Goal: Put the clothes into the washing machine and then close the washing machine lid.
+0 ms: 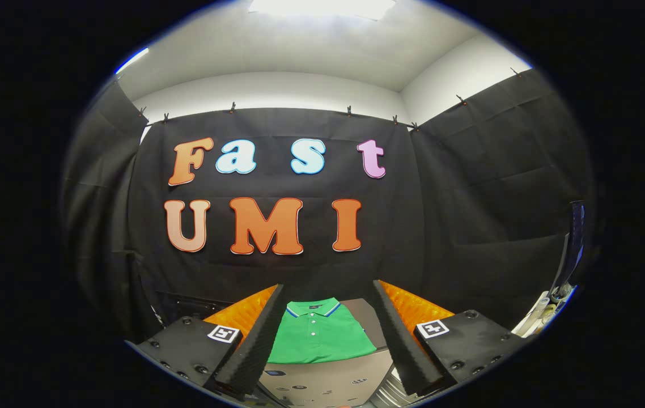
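I see the gripper (328, 340) with fingers spread wide, holding nothing. A folded green polo shirt (319, 334) lies flat just ahead, framed between them.

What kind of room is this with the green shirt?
Probably a small recording booth set up for laundry practice: black cloth walls clipped up all round, a folded green shirt on a grey surface, and the open claw pointing at it.

The fingers of the gripper (328, 294), spread apart, hide both sleeves of the folded shirt (317, 340), and the washer (322, 385) beneath it is cut off at its near side.
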The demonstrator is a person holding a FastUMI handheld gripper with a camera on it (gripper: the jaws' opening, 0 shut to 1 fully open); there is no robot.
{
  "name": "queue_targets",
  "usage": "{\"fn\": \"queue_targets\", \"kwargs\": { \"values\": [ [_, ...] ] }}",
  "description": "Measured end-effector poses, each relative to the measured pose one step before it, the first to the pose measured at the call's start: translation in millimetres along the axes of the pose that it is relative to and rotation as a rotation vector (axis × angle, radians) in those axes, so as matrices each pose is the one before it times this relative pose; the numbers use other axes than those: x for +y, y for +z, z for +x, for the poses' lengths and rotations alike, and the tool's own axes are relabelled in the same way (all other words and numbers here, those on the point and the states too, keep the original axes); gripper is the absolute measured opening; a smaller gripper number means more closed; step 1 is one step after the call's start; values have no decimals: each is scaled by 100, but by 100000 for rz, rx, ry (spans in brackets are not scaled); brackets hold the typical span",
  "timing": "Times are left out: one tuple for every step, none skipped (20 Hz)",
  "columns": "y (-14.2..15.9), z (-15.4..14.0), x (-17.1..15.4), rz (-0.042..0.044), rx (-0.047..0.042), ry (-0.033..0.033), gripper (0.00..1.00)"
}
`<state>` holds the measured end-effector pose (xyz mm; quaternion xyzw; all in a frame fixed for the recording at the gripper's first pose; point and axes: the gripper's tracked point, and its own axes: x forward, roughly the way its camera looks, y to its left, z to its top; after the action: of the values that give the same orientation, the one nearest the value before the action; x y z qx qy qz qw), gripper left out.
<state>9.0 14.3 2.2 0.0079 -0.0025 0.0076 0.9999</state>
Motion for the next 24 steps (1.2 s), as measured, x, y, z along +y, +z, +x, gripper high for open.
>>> {"fn": "queue_targets", "kwargs": {
  "values": [
    [31,14,64,265,60,80,98],
    [-65,40,-81,115,30,-2,98],
    [-50,94,-128,-20,23,-163,98],
    [26,-55,-60,-34,15,-212,98],
    [-5,106,6,0,-89,-109,98],
    [61,101,-107,82,-20,-102,98],
    [-63,139,52,144,85,11,98],
    [6,96,124,182,-54,57,98],
    [-35,-51,3,113,-78,139,98],
    [56,-35,75,-50,-100,108,98],
    [-84,21,52,-97,20,31,98],
    [35,66,118,-72,46,74,98],
    [-52,74,50,32,126,179,98],
    [-76,1,33,178,132,278,98],
    [-37,66,89,207,93,278,98],
    [-40,87,60,149,124,204,98],
    [-165,156,95,198,234,265,98],
    [-112,97,204,289,144,434,98],
    [-93,153,124,535,255,428,98],
    [-178,393,142,502,479,649,98],
    [-233,511,27,99,1290,918,98],
    [-386,589,194,-79,1403,1046,98],
    [-142,606,175,1,1512,1032,97],
    [-232,918,404,-68,1494,1871,98]
  ]
}}
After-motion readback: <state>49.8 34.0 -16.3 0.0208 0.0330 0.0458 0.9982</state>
